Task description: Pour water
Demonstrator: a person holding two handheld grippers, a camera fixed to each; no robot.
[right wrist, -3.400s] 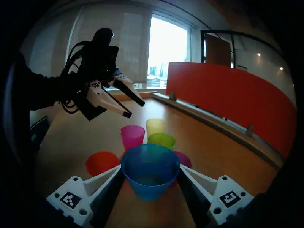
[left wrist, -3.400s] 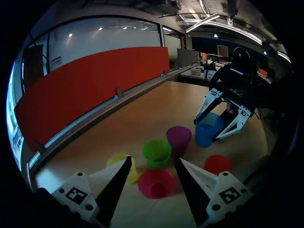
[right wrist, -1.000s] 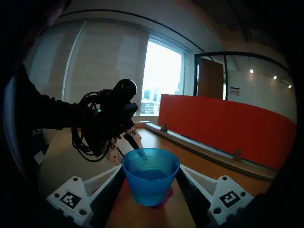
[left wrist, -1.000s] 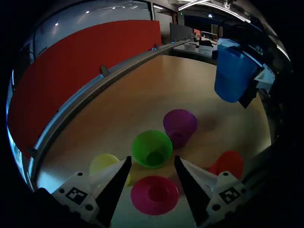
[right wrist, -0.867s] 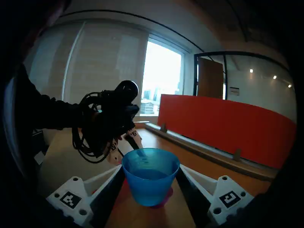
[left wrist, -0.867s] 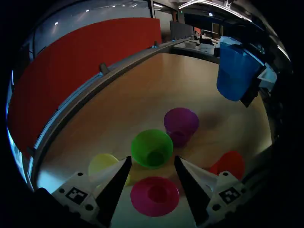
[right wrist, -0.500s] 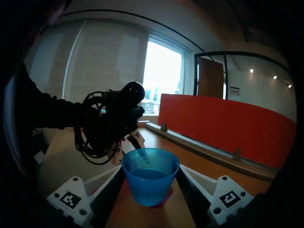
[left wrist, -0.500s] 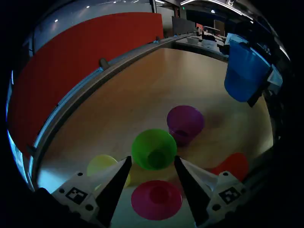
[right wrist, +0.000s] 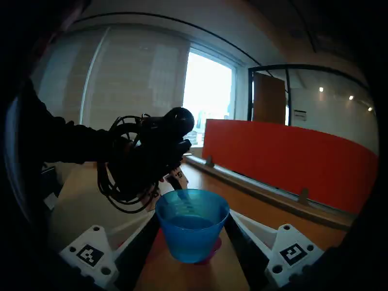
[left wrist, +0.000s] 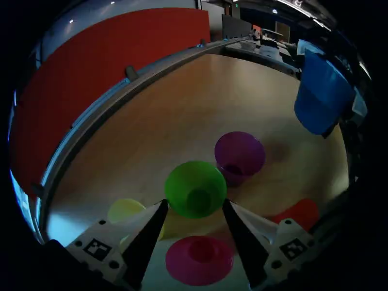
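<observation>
Right gripper view: the right gripper (right wrist: 191, 219) clamped the blue cup (right wrist: 191, 240), upright in the air, water inside. The left gripper (left wrist: 194, 202) hung open over the green cup (left wrist: 195, 184). Pouring looked unstarted.

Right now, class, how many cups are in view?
6: blue cup held aloft in the right gripper; on the table, green cup just ahead of the left gripper, purple cup beyond, yellow cup, pink cup and red cup nearer. Others may be hidden.
</observation>
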